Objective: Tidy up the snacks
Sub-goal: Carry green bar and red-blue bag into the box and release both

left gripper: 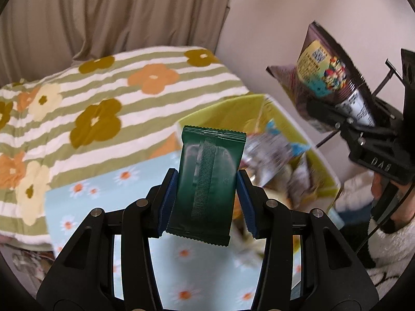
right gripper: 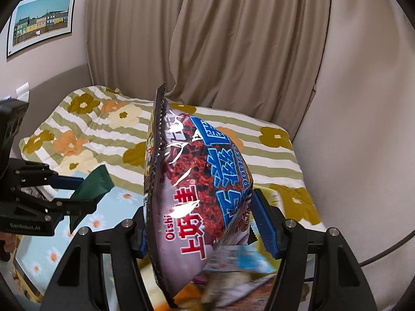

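Snacks are held in both grippers, up in the air above the bed. The left gripper (left gripper: 207,199) is clamped on a dark green packet (left gripper: 207,189), its blue pads pressing the packet's two long sides; the packet stands upright with its back seam facing the camera and its crimped top edge pointing away. The jaws are only as far apart as the packet is wide. The right gripper (right gripper: 205,220) is clamped on a puffy chip bag (right gripper: 197,189) with red and blue lettering. Its jaws stand wider and squeeze the bag near its lower half, and the bag's serrated edge points up.

Below and between them sits a yellow-green box (left gripper: 324,165) holding more snack packets, blurred. The box rests on a light blue daisy-print cloth (left gripper: 85,194) at the near edge of the bed, beside the wall (left gripper: 272,13). Farther back the bed carries a striped blanket with big flowers (left gripper: 103,96), reaching to the beige curtain (right gripper: 220,39). A framed picture of coloured houses (right gripper: 41,20) hangs on the wall to the left.
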{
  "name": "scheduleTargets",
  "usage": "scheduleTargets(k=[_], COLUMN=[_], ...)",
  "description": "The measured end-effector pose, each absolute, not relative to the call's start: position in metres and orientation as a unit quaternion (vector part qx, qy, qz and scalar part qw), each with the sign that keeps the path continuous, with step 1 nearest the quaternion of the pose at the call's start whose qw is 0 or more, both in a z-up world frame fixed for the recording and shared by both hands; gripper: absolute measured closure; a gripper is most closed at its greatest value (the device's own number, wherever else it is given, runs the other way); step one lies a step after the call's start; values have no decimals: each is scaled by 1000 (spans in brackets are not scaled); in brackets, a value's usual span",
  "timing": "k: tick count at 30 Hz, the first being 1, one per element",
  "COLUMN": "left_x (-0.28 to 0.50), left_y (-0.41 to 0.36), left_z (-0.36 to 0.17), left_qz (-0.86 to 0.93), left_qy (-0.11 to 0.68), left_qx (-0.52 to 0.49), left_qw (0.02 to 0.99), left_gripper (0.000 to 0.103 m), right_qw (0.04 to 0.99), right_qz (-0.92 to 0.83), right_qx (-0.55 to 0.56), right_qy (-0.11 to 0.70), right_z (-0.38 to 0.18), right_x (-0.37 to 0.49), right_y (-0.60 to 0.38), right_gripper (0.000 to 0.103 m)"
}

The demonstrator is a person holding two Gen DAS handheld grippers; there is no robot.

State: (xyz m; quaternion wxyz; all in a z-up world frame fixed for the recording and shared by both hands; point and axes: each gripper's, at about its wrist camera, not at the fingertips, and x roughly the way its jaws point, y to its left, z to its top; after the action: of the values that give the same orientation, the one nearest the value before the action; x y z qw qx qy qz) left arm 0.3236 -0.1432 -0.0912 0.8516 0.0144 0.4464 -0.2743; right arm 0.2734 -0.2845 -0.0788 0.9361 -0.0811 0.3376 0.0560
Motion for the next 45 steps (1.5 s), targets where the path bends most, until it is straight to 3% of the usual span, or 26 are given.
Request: scheduleTargets(k=[17,18,19,20,35,38,39,40,45], left_x=[402,405,407,408,375,369,366,364,345], left_y=[-245,-246,-247,-247,-199,-189,-185,-183,-171], left_z=[-145,-148,-149,-150,-130,-127,-126,-125,-123], left_qz=[-269,-264,-259,-261,-229,-216,-212,-208,-192], left_qy=[514,515,513,512,494,490,489,488,481], left_qx=[27,34,39,38,-2,-9,-12,-14,-24], left_qw=[814,815,817,817,839,845,846,847,855], left_gripper=[58,42,12,1,1,1,1,1,1], right_qw=[920,918,918,917,904,902,903,907,922], right_qz=[34,34,33,32,36,36,34,37,59], right_qx=[-58,-58,-58,-59,-156,-184,-190,-190,-177], right_qy=[387,390,392,394,396,389,384,375,340], right_z=[-114,-116,-118,-120,-134,-140,-140,-139,-135], right_x=[322,326,326,328,346,348,347,344,315], right_y=[-340,-341,-340,-340,-330,-322,-320,-319,-318], right_gripper=[42,42,42,42,40,20,6,1,1])
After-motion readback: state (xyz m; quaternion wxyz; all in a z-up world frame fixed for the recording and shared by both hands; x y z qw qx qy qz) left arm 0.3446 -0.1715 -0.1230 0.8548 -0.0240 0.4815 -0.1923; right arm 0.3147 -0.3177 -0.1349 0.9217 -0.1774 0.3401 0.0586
